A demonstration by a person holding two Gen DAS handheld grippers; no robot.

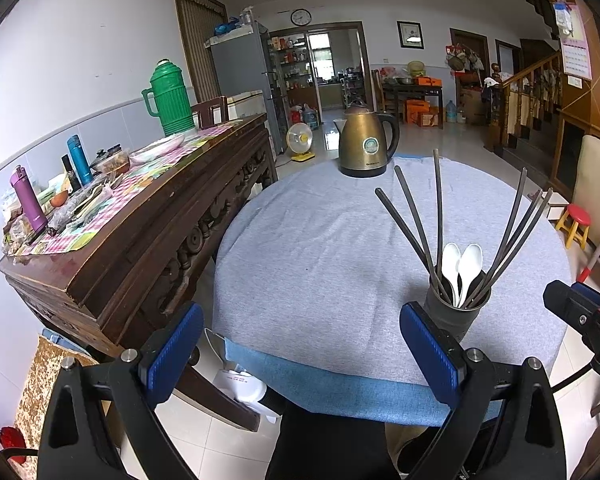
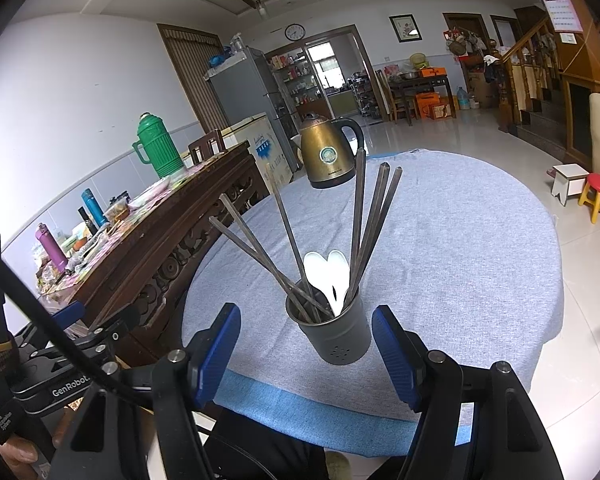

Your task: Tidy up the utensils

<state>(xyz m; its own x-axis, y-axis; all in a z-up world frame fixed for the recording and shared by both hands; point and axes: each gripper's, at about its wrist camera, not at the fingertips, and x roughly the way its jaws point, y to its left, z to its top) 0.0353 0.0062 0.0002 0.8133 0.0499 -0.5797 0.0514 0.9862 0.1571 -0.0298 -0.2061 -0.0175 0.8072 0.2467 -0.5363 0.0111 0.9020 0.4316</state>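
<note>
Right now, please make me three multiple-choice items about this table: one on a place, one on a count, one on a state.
1. Where do the chopsticks stand?
A. in the grey holder
B. flat on the cloth
C. in the kettle

2. How many white spoons are in the holder?
A. one
B. two
C. four

3. How is the right claw?
A. shut on a spoon
B. shut, empty
C. open

Answers: 1 A, they fan out of its mouth; 2 B, two white bowls show side by side; 3 C, its blue pads stand apart, touching nothing.
</note>
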